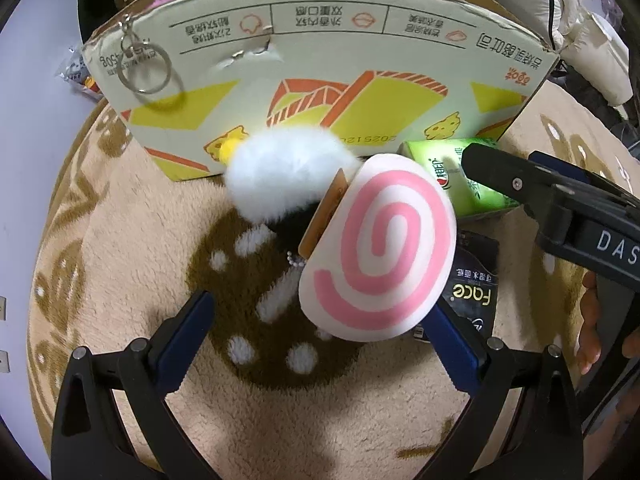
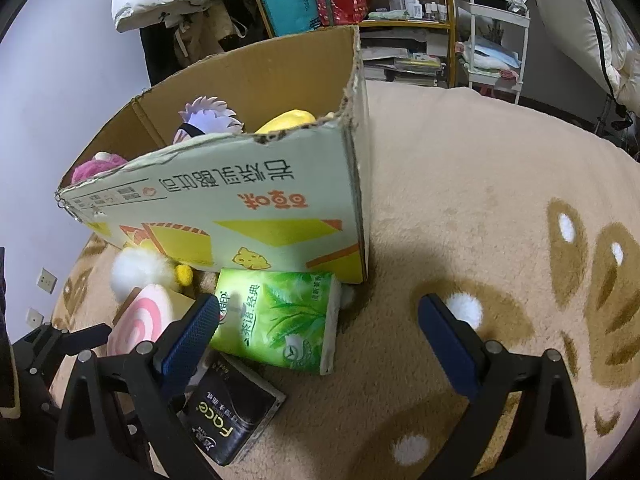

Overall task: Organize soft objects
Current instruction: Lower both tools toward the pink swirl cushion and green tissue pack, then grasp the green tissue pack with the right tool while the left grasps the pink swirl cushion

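Observation:
A white cushion with a pink spiral (image 1: 380, 248) (image 2: 140, 316) lies on the rug in front of the cardboard box (image 1: 320, 60) (image 2: 240, 200). It touches a white fluffy pompom (image 1: 280, 172) (image 2: 136, 268). My left gripper (image 1: 322, 310) is open, and the cushion's lower edge covers the tip of its right finger. A green tissue pack (image 2: 280, 316) (image 1: 452, 176) leans against the box, with a black tissue pack (image 2: 224, 420) (image 1: 476, 288) below it. My right gripper (image 2: 318, 308) is open just above the green pack. Its fingers (image 1: 504, 178) reach in from the right of the left wrist view.
The box holds a purple-haired plush (image 2: 208, 120), a yellow plush (image 2: 288, 120) and a pink one (image 2: 100, 164). A metal key ring (image 1: 144, 68) hangs on the box's left edge. Beige patterned rug (image 2: 460, 200) extends to the right. Shelves and a cart (image 2: 492, 40) stand behind.

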